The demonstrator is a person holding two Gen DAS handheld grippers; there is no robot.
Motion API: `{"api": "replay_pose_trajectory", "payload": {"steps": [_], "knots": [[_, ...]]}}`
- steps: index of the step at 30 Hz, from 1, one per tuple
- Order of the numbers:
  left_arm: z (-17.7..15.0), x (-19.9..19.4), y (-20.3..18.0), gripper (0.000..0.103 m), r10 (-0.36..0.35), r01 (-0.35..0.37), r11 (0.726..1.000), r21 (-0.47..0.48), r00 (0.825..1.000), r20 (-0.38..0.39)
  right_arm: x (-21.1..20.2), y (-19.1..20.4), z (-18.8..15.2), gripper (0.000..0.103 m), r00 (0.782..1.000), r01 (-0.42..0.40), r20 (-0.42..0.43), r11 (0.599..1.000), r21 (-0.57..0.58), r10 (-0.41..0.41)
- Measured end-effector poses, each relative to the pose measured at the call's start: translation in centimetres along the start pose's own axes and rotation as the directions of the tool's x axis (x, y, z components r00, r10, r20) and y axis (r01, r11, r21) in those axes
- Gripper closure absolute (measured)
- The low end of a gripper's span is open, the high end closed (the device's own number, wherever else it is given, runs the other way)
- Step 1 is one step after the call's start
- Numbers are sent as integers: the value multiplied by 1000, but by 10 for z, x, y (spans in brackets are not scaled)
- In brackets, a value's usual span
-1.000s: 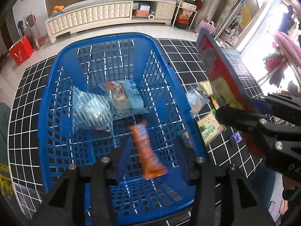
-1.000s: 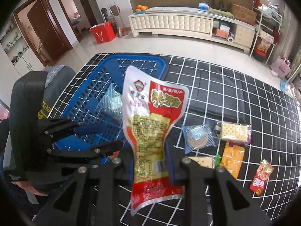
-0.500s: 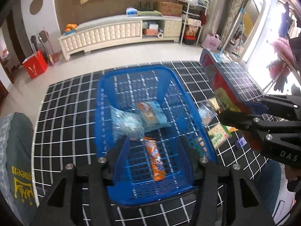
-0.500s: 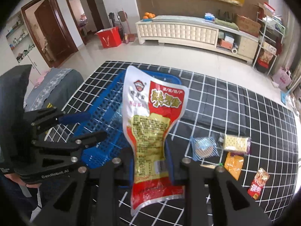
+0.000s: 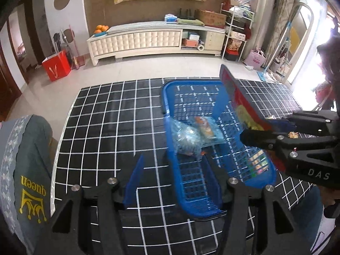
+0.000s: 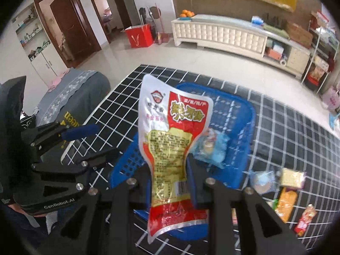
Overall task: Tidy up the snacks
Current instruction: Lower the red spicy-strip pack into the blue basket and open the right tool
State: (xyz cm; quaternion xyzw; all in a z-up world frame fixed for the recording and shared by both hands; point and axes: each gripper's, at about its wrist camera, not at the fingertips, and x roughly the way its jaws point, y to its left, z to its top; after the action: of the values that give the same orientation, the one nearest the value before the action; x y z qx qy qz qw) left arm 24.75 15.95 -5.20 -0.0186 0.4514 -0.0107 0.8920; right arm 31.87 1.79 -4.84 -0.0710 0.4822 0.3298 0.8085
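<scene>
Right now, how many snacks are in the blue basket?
2 show: a clear bluish packet and a pale-blue packet beside it, midway along the basket. Another may be hidden. The red pouch is in the right gripper, not yet in.

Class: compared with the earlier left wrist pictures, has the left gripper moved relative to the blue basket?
Yes. The left gripper has pulled back and leftward; the blue basket now sits right of centre.

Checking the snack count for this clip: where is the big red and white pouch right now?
The red and white pouch stands upright, clamped in the right tool, held above the near end of the blue basket; in the left wrist view it shows edge-on at right.
</scene>
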Motion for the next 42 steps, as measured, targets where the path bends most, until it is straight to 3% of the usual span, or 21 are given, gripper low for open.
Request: {"api": "replay_pose_trajectory", "payload": {"steps": [10, 18, 20, 22, 23, 25, 30, 35, 42], "knots": [[-15, 18, 26, 49, -29, 27, 998, -48, 999, -31, 60, -1, -7, 71, 988, -28, -147, 994, 102, 43], [-21, 27, 27, 49, -41, 39, 998, -49, 998, -50, 83, 9, -10, 70, 980, -15, -196, 995, 98, 34], [-22, 29, 28, 49, -38, 35, 998, -49, 998, -54, 84, 12, -9, 65, 981, -5, -192, 996, 86, 22], [-24, 28, 28, 49, -40, 37, 998, -53, 998, -56, 86, 15, -9, 50, 978, -11, -208, 997, 70, 25], [-24, 28, 28, 49, -42, 38, 998, -55, 998, -57, 87, 16, -10, 47, 975, -9, -220, 998, 61, 22], [-24, 26, 27, 49, -34, 31, 998, -52, 998, -58, 85, 16, -11, 36, 976, 7, -219, 999, 47, 3], [-26, 17, 23, 48, -24, 22, 999, -46, 998, -55, 76, 13, -15, 25, 975, 18, -221, 999, 31, -11], [-26, 3, 10, 47, -13, 12, 1000, -17, 999, -42, 56, 11, -20, 25, 982, 21, -188, 1000, 19, -17], [-22, -20, -23, 35, -4, 3, 999, 52, 1000, 1, 9, -1, -28, 24, 994, 53, -102, 997, 55, -47]]}}
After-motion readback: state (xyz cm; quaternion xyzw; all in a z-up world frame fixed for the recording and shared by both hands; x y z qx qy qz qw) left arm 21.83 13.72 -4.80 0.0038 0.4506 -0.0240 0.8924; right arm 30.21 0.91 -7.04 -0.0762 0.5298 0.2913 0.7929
